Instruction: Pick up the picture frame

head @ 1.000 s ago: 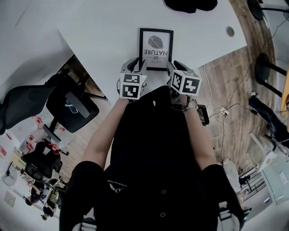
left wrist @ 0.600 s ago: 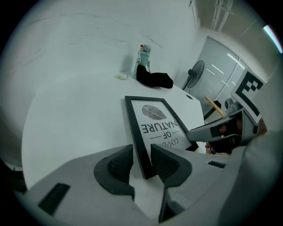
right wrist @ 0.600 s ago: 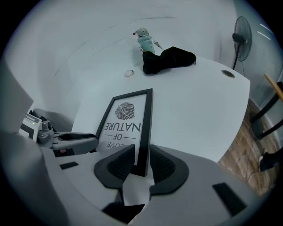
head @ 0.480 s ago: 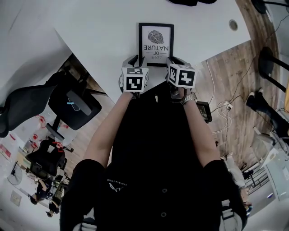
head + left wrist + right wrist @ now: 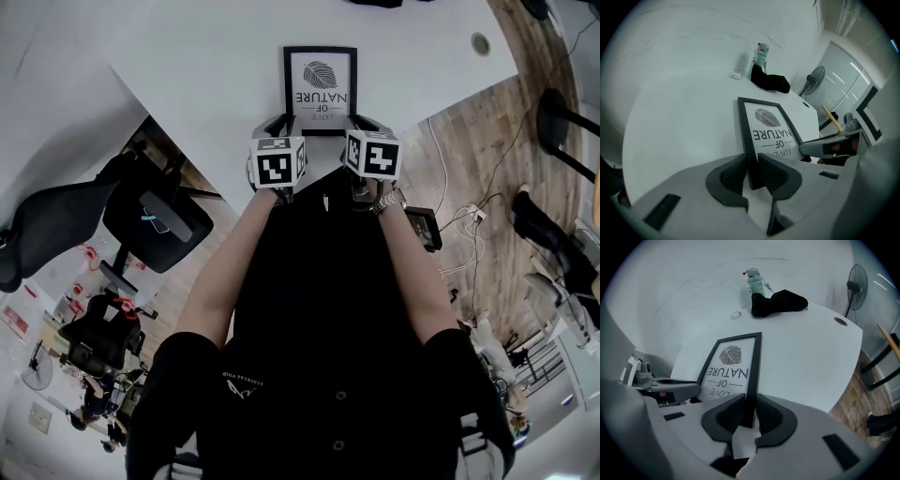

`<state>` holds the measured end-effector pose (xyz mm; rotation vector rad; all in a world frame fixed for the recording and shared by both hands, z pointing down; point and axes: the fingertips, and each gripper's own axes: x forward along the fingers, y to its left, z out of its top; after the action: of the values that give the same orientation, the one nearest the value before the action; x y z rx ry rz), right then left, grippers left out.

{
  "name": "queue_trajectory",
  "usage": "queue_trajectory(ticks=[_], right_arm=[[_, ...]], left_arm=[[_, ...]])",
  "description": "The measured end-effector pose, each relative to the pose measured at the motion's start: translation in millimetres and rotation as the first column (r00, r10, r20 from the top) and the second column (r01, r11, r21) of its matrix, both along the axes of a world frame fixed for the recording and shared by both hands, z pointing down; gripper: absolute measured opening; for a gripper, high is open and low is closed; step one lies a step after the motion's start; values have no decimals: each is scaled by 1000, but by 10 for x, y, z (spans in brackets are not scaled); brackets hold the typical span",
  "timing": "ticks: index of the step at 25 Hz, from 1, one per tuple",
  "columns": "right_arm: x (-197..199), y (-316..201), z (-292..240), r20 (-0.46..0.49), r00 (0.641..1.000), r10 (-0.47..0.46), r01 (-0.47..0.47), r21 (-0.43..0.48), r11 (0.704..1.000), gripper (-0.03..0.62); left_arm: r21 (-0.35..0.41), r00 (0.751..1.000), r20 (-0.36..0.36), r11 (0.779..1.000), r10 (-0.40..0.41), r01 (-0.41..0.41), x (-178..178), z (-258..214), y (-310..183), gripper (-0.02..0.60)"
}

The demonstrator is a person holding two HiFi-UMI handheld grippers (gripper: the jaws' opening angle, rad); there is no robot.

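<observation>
Head view first: spot the picture frame (image 5: 321,89) lying flat near the white table's (image 5: 206,84) edge. Note left claw (image 5: 751,164) clamped on its left rail, right claw (image 5: 750,406) closing onto the right rail. Squeeze evenly, lift both together, keep level.

The bench (image 5: 206,84) lies bare on both sides of the picture frame (image 5: 320,90), leaving open room along each flank. The frame's near corners are taken. The left tool (image 5: 752,171) grips the left rail, and the right tool (image 5: 749,412), its jaws closing, has the right rail between them. Well beyond the frame, a black cloth (image 5: 780,303), a small pale figure (image 5: 754,282) and a little white object (image 5: 736,314) crowd the far side.
</observation>
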<state>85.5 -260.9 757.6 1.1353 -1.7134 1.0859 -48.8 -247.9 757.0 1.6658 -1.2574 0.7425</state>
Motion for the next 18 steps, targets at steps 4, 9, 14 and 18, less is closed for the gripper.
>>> queue_trajectory(ticks=[4,9,14,18], right_arm=[[14,34,-10,1,1000,20,-20,-11,1000,69],[36,93,-13,1,999,33,-33,-15,999,67],[47,95,-53,13,999,37,-37,-12,999,67],[36,87,-76,17,999,46,-47,6,999,67]], left_arm=[[-16,1000,8,1000,1,-1,-2,-11,3,75],[-25,1000,20,1000,5,-5,16,-14,53,74],[-8,999,27,1000,18,-17,30,-72,49,74],[21,999,40,1000,16,-17,18,-111,36,74]])
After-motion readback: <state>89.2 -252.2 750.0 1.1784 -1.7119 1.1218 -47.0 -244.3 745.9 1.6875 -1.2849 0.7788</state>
